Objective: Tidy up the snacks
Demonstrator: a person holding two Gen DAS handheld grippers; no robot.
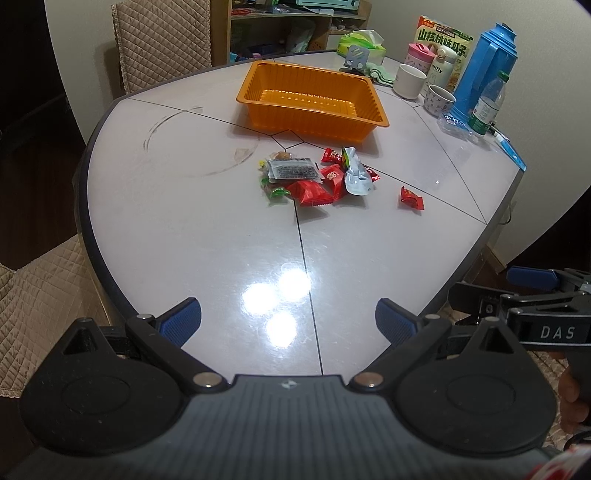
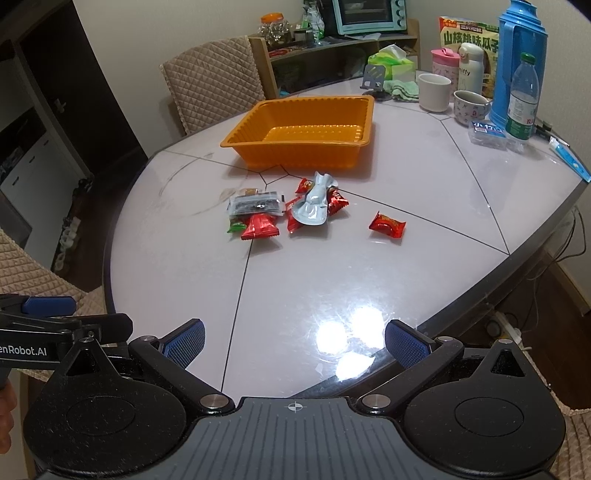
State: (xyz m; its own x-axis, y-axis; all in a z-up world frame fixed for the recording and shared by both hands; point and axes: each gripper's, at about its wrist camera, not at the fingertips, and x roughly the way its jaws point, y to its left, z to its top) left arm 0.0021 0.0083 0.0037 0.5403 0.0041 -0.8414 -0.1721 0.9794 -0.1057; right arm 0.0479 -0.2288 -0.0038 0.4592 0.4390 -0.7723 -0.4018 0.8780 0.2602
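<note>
Both jaws gape wide, empty, at the near table edge. Snacks [image 2: 280,210] lie mid-table, tray [image 2: 303,133] just beyond. Best take the stray red candy [image 2: 387,224] first, pinching its middle.

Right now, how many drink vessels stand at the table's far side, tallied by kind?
Cups: 2 (white cup, patterned cup)
Flasks: 2 (pink flask, white flask)
Thermos: 1
Water bottle: 1
Total: 6
</note>
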